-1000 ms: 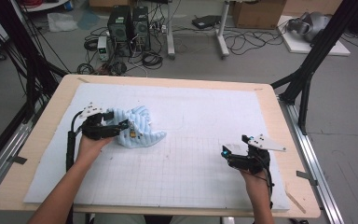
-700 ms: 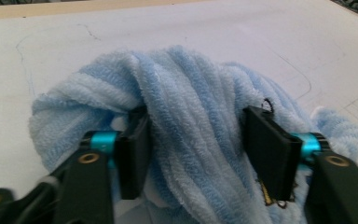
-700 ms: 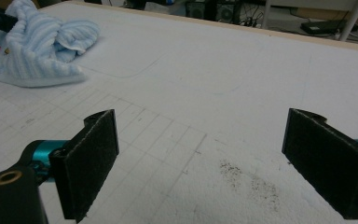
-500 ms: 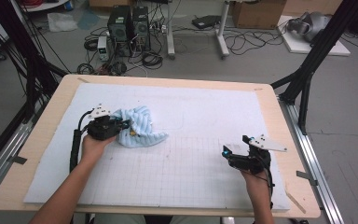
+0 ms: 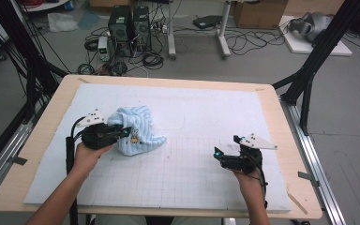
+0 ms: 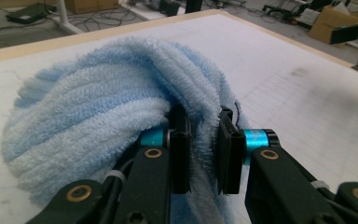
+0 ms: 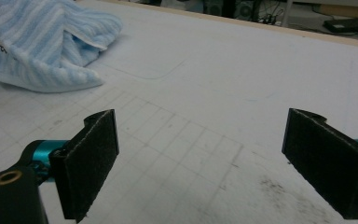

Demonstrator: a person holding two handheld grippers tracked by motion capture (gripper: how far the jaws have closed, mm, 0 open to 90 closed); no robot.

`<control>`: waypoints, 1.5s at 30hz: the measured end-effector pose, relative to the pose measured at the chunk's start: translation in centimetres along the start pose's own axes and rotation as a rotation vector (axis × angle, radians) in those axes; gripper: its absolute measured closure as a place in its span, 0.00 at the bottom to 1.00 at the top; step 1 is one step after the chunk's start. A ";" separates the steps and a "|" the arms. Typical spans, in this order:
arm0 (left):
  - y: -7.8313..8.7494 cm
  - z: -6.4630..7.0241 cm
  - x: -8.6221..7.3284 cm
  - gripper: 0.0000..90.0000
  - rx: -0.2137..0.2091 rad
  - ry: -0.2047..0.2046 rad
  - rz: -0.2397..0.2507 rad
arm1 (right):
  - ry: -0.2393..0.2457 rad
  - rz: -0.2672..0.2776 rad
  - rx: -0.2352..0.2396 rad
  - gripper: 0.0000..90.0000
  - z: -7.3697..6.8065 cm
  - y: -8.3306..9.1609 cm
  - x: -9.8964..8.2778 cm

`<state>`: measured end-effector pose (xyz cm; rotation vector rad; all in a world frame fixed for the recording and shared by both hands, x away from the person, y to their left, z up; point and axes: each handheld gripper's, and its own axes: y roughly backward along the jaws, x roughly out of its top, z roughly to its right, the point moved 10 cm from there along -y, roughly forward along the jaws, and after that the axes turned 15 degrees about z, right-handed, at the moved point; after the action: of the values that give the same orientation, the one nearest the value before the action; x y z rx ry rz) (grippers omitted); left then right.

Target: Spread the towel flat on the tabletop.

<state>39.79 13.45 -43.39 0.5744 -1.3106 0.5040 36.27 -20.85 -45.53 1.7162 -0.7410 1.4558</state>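
The left gripper (image 6: 200, 154) has just been closing, and now it's pinching a fold of the towel (image 5: 136, 133), the pale blue striped cloth bunched between its pads (image 6: 181, 154). You can see in the left gripper view how the terry bulges up and over the jaws: a thick ridge caught, not a single edge. That looks deliberate to me, a bite deep enough that the cloth won't slip when it's pulled or lifted.

In the high view the towel sits crumpled at about nine o'clock on the tabletop (image 5: 272, 101), on the white gridded mat (image 5: 206, 117), with the left gripper (image 5: 122, 132) coming in from the towel's own nine o'clock side. A corner of the cloth trails out toward four o'clock, lying flat on the mat. There's a small yellow motif near the gripper's tip, too small to read.

Over at four o'clock on the tabletop, the right gripper (image 5: 217, 153) is well apart from the towel, jaws spread wide with nothing between them. The right gripper view shows bare grid between the pads (image 7: 91, 158) and the towel (image 7: 42, 44) off at its eleven o'clock. It's pointed that way, and I'd judge it's waiting to take a second corner once the left hand raises the heap, so the towel can be spread or folded.
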 end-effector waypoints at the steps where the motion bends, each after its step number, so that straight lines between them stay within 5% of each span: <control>1: 0.3 0.3 -0.1 0.87 -0.006 0.010 0.004 | 0.000 0.000 0.000 0.11 0.0 0.0 0.0; 9: 3.1 1.2 -1.8 0.87 -0.007 0.019 -0.004 | 0.021 -0.055 0.115 0.11 -4.4 -3.5 -0.6; 21: 3.7 1.0 -2.7 0.87 -0.007 0.023 -0.001 | 0.079 -0.132 0.244 0.12 -9.8 -9.8 -0.5; 23: 3.7 1.1 -2.8 0.87 -0.011 0.026 -0.001 | 0.076 -0.153 0.321 0.26 -11.5 -11.6 -0.6; 30: 3.6 1.2 -2.8 0.87 -0.021 0.023 -0.003 | 0.092 -0.236 0.412 0.39 -14.0 -14.5 -2.1; 31: 3.6 1.3 -2.9 0.87 -0.021 0.024 -0.003 | 0.111 -0.270 0.437 0.47 -14.6 -15.0 -2.7; 32: 3.6 1.3 -2.9 0.87 -0.020 0.024 -0.003 | 0.111 -0.270 0.437 0.47 -14.6 -15.0 -2.7; 35: 3.6 1.4 -2.9 0.86 -0.024 0.018 -0.005 | 0.162 -0.336 0.478 0.77 -15.4 -15.1 -4.0; 36: 3.6 1.4 -2.9 0.86 -0.024 0.018 -0.005 | 0.162 -0.336 0.478 0.77 -15.4 -15.1 -4.0; 37: 3.6 1.3 -2.9 0.86 -0.020 0.014 -0.004 | 0.174 -0.318 0.494 0.92 -15.5 -14.6 -3.8; 42: 3.5 1.2 -3.2 0.83 -0.014 0.020 -0.012 | 0.191 -0.287 0.482 0.94 -14.8 -13.2 -3.3; 45: 3.3 1.1 -3.2 0.65 0.016 0.010 -0.012 | 0.184 -0.246 0.446 0.94 -13.2 -11.1 -2.7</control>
<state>36.22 15.21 -46.03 0.5917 -1.2940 0.5072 37.60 -3.84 -49.20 1.8832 -0.1004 1.6565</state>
